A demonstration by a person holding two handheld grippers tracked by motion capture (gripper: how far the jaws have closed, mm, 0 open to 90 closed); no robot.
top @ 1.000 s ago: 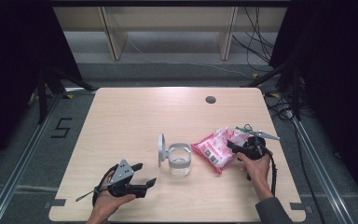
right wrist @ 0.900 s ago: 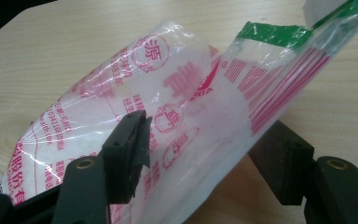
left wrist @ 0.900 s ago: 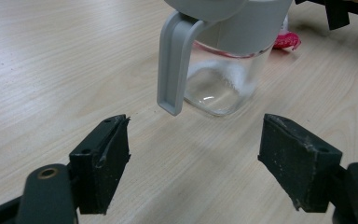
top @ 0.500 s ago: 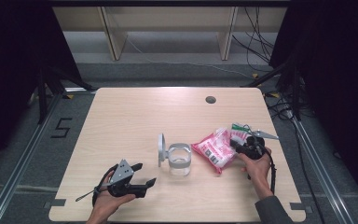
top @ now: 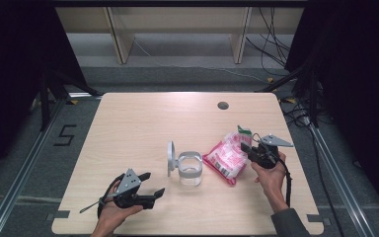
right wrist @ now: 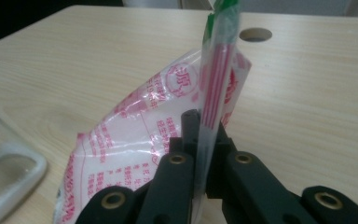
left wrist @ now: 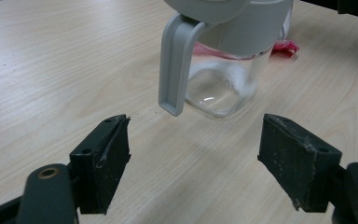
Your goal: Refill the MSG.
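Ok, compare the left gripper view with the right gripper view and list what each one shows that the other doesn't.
Left gripper view: the left tool with its jaws wide open and nothing between them, aimed at the glass jar and its hanging grey lid flap.

Right gripper view: the right tool shut on the flat sealed edge of the pink printed bag, plus the round hole in the tabletop.

Both: the wooden table and some of the pink bag, a sliver behind the jar in the left gripper view.

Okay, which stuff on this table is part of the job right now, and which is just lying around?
In use: pink bag, pinched at its edge by the right gripper; glass jar with its grey lid open.

Lying about: cables on the floor, shelf legs.
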